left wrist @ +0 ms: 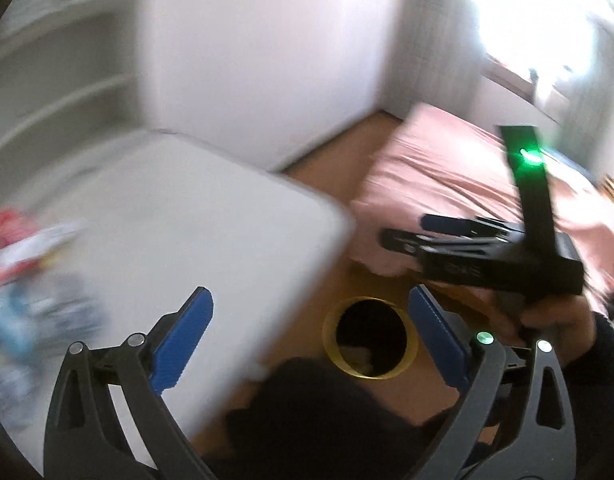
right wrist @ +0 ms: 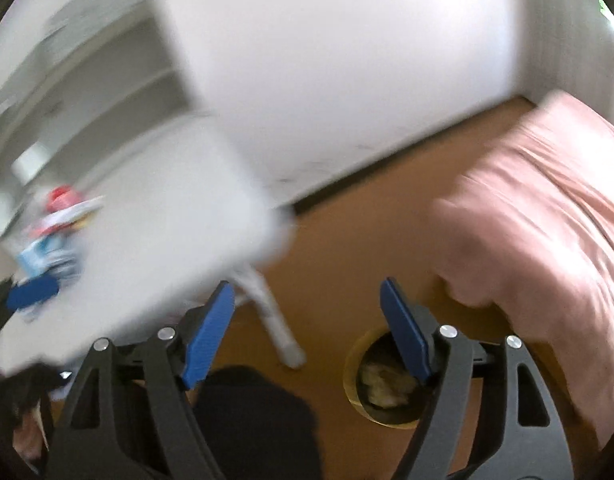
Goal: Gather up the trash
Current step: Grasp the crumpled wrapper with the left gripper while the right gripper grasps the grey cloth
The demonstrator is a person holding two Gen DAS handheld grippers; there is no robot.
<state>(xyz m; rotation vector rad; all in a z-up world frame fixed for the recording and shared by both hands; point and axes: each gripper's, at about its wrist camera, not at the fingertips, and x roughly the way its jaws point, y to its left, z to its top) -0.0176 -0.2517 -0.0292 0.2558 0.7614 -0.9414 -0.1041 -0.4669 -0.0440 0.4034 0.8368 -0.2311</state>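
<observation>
A: Saw what first?

B: Saw the pink-covered bed point(left wrist: 447, 168) against the far wall, then the white worktop point(left wrist: 187, 216), both blurred.

A: And between them?

B: Found bare brown floor point(left wrist: 331, 152), with a round yellow-rimmed bin point(left wrist: 328, 334) standing on it, just off the worktop's near right corner and close to the bed's near corner.

A: Spotted the trash?

B: Made out a smeared heap of red, white and blue wrappers point(left wrist: 23, 248) by the worktop's left edge, well apart from the bin. Could not tell single pieces. Also saw some crumpled pale scraps point(right wrist: 387, 384) lying inside the bin.

A: Checked the tools?

B: Found the left gripper point(left wrist: 310, 292) over the worktop's near right corner and the bin, its blue fingers point(left wrist: 187, 336) spread wide, nothing between them. Found the right gripper point(right wrist: 307, 284) above the floor near the bin, fingers point(right wrist: 209, 336) likewise wide apart and empty.
</observation>
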